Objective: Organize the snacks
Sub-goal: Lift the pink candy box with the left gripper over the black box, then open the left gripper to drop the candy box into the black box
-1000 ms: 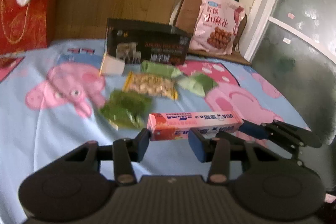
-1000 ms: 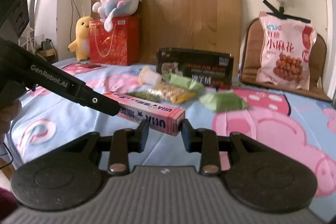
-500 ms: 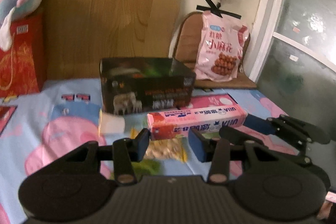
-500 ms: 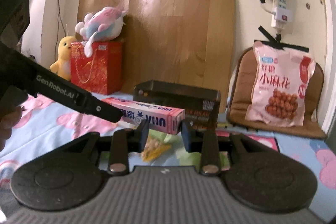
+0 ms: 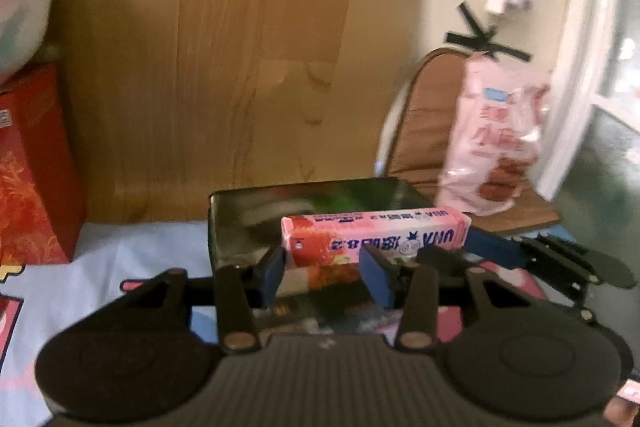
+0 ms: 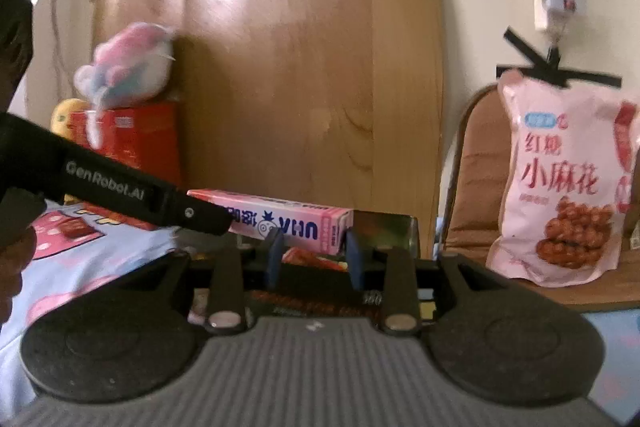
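Crosswise, pink snack box (image 5: 374, 237) lies level between both grippers' jaws.

Left gripper (image 5: 326, 275): black body, ribbed dark-grey centre plate, two round black discs either side. Black finger arms, silver round screw at each arm base. Fingertips (image 5: 274, 275) padded in blue. Right gripper (image 6: 314, 259): same build, ribbed grey plate, twin discs, silver screws, blue pads (image 6: 354, 259). White "GenRobot.AI" lettering on black arm of left gripper, seen from right wrist view.
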